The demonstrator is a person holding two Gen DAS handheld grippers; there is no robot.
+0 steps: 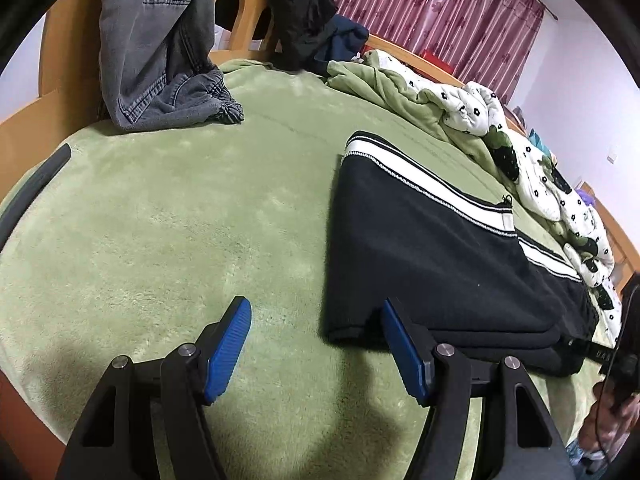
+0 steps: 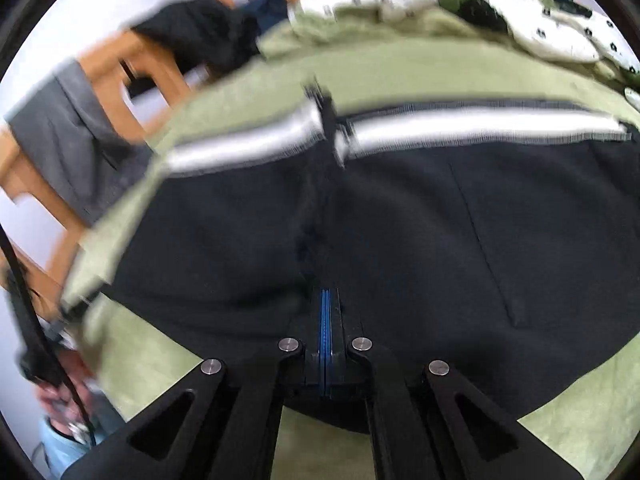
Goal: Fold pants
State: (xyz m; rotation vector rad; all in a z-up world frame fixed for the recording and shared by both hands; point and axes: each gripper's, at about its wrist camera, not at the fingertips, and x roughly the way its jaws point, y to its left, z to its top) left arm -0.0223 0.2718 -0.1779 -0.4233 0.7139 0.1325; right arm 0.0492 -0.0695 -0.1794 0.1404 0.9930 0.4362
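Black fleece pants w/ white side stripe (image 1: 432,256) lie folded on green bed, long axis running right of released left claw (image 1: 316,344); right claw (image 2: 325,300) clenched, empty, over them, nearer.

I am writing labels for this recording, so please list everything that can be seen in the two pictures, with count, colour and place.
black pants: one, black with a white side stripe, folded on the blanket
green blanket: one, light green, covering the bed
grey jeans: one, grey, hung over the bed frame, end resting on the blanket
dark clothes: a heap, black and navy, at the bed frame
quilt: one, white with black flowers and green lining, bunched at the far edge
wooden bed frame: one, orange-brown, behind the blanket
curtain: one, dark red striped, by the wall
left gripper: black, blue pads, open at the pants' corner
right gripper: black, blue pads, shut, over the pants
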